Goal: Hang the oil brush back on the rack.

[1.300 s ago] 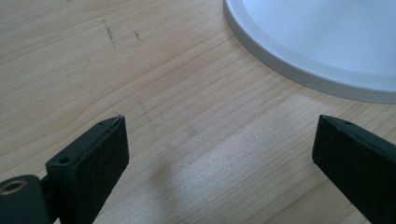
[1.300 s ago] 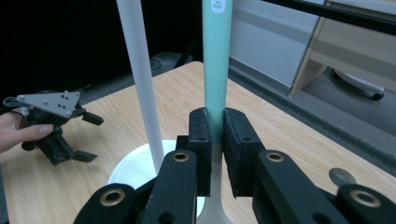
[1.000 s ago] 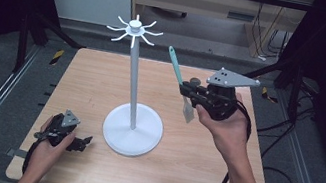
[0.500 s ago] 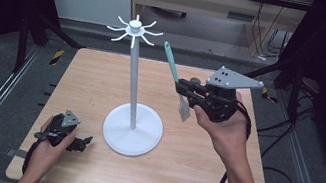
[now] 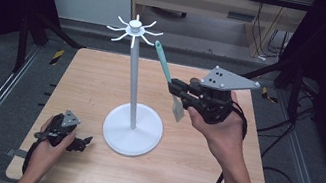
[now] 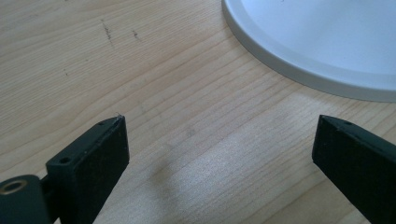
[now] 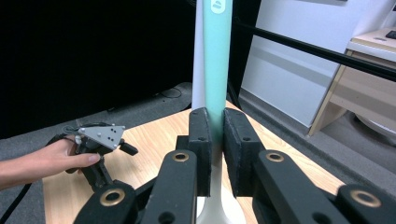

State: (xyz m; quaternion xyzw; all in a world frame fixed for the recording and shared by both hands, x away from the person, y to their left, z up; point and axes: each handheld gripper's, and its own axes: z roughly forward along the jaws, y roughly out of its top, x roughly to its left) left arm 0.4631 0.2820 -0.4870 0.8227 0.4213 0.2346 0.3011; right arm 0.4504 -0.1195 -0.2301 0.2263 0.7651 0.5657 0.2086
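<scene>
Spatula (image 5: 167, 79) with the mint-green handle has swung since a second ago: its handle tip pointed up and away from the white rack (image 5: 130, 68) then, and now it leans closer to the spoked head at the top of the pole. I read that as lining the handle end up with one of the hooks, so hanging looks like the step in hand, not yet done.

My right claw (image 5: 176, 86) is clamped tight on the spatula's handle. In the right gripper view the two black pads pinch the handle (image 7: 215, 70) from both sides, the green part rising straight above them and the pale blade end dropping below. From the high view the tool is held in the air over the bench (image 5: 216, 182), to the right of the rack's pole and apart from it, blade down, handle tip near but not touching the spokes.

My left claw (image 5: 82, 142) rests low on the bench near the rack's round base (image 6: 327, 42), jaws wide apart with nothing between them, and it hasn't shifted.
</scene>
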